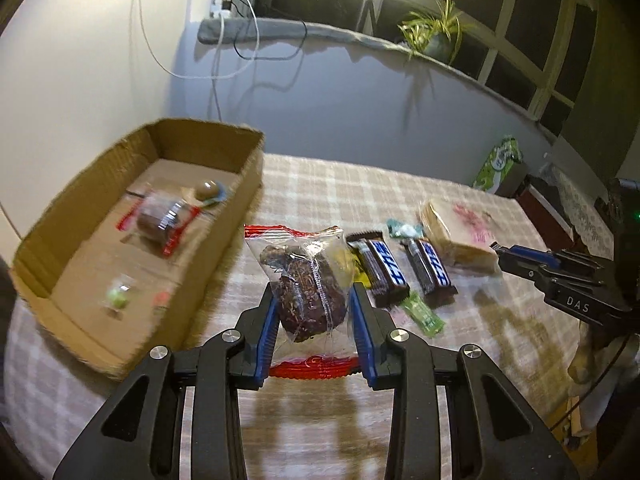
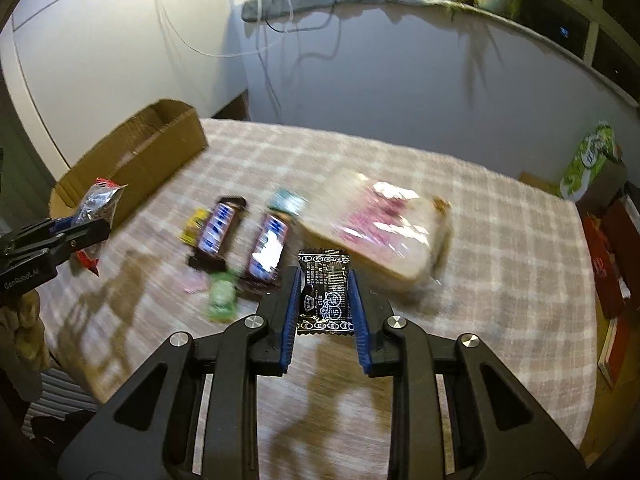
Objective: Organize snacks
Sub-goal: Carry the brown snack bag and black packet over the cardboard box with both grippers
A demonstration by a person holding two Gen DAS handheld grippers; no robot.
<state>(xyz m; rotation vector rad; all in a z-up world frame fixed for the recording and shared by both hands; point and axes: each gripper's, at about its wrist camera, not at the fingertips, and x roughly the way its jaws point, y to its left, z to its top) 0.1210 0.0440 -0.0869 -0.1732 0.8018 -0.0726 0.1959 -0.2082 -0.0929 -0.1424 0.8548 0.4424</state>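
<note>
Already my left claw (image 1: 314,312) pinched the cookie bag (image 1: 306,280) above the table's left edge beside the box (image 1: 236,208), my right claw (image 2: 324,300) clamped a black sachet (image 2: 325,292); best to lower each well inside before loosening

Brown cardboard box (image 1: 248,184), beige plaid tablecloth (image 1: 320,188), black-and-white sachet (image 2: 325,294), red-edged clear cookie packet (image 1: 306,280)
</note>
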